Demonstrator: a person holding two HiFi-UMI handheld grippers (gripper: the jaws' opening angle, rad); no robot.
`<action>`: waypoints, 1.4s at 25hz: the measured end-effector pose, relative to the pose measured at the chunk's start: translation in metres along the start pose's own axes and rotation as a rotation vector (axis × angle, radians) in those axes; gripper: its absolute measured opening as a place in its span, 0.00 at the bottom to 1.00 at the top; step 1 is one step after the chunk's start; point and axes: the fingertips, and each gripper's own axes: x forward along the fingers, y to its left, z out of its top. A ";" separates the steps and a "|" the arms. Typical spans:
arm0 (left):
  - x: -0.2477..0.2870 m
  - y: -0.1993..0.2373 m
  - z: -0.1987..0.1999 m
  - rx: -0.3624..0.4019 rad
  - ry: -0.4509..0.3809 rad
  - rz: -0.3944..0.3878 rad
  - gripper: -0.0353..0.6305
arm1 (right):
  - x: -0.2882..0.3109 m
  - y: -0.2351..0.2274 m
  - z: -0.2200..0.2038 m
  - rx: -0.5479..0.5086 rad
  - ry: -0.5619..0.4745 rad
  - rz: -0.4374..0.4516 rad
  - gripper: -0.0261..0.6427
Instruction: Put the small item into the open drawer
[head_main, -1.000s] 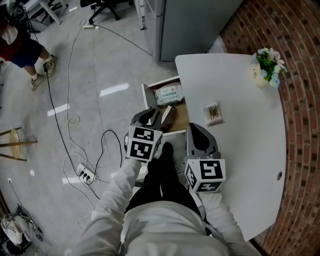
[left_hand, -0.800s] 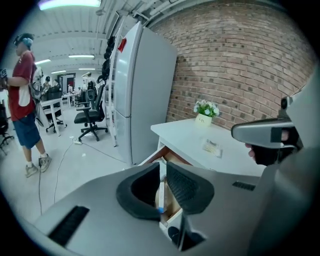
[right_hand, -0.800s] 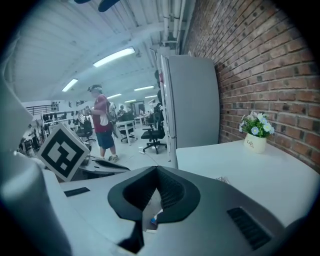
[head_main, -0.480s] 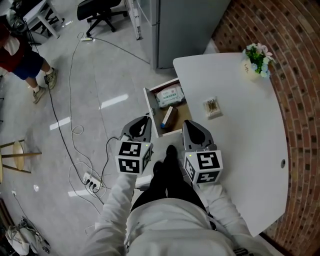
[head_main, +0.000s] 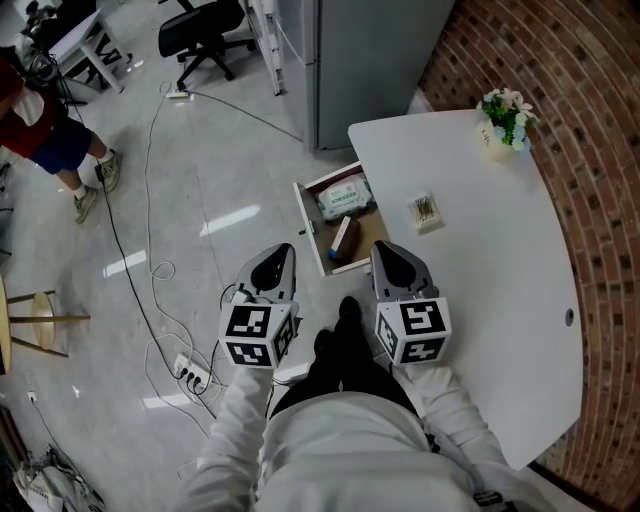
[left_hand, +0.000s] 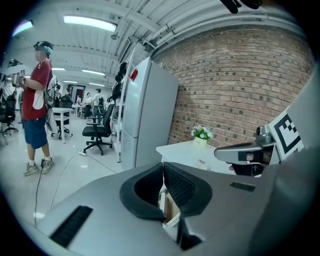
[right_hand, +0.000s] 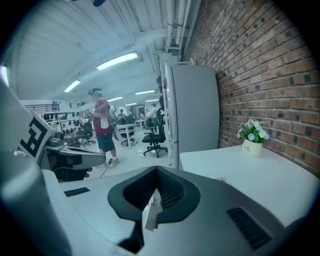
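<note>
The small item, a brown box, lies inside the open wooden drawer beside a white tissue pack. My left gripper hangs over the floor, short of the drawer's front left corner, with its jaws shut and empty. In the left gripper view the left gripper shows its pads pressed together, with the drawer's edge below them. My right gripper hovers at the table edge just in front of the drawer, also shut on nothing. In the right gripper view the right gripper points across the white table.
The white table carries a small clear box of sticks and a flower pot. A grey fridge stands behind the drawer. Cables and a power strip lie on the floor at left. A person stands far left.
My left gripper has drawn back from over the drawer toward my body and shut, leaving the brown box in the drawer. The right gripper has shifted slightly back as well.
</note>
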 end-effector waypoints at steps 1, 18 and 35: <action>-0.003 0.000 0.002 0.006 -0.009 -0.001 0.09 | -0.002 0.000 0.001 -0.003 -0.004 0.000 0.08; -0.048 0.014 0.016 0.003 -0.078 0.035 0.08 | -0.018 0.018 0.007 -0.040 -0.020 0.030 0.08; -0.048 0.017 0.010 -0.031 -0.088 0.034 0.08 | -0.016 0.023 0.003 -0.074 -0.007 0.032 0.08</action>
